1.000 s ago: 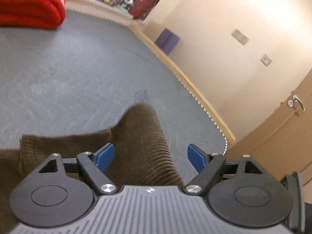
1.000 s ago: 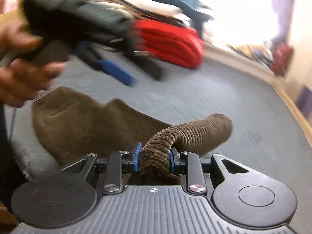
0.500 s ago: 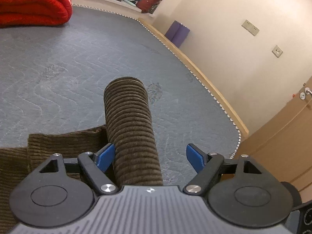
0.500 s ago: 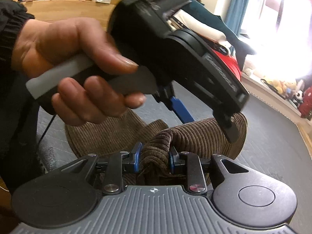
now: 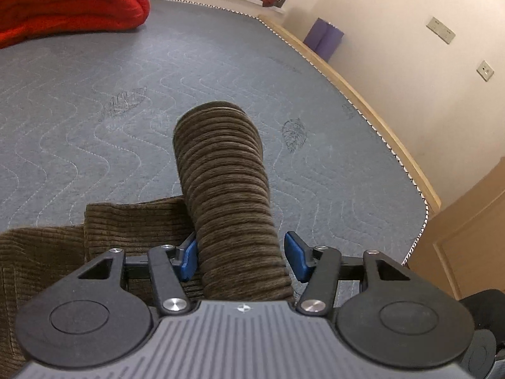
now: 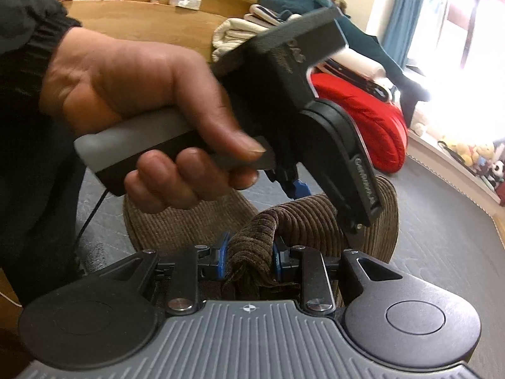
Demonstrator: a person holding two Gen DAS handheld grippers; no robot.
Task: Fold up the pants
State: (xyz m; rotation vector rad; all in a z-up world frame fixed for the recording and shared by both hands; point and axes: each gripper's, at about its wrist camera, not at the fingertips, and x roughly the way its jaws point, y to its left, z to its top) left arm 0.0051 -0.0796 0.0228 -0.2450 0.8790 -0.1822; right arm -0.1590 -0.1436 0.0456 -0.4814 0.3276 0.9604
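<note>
Two grippers on brown corduroy pants (image 5: 227, 189): right gripper (image 6: 249, 254) jaws clenched on bunched fabric; left gripper (image 5: 241, 257) jaws closing around raised fold, 3 o'clock pad apart.

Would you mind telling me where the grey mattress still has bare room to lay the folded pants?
Bare: the grey mattress between the red blanket, the wooden edge and the brown pants. Crowded: the near end, where the pants, left gripper and right gripper meet.
</note>
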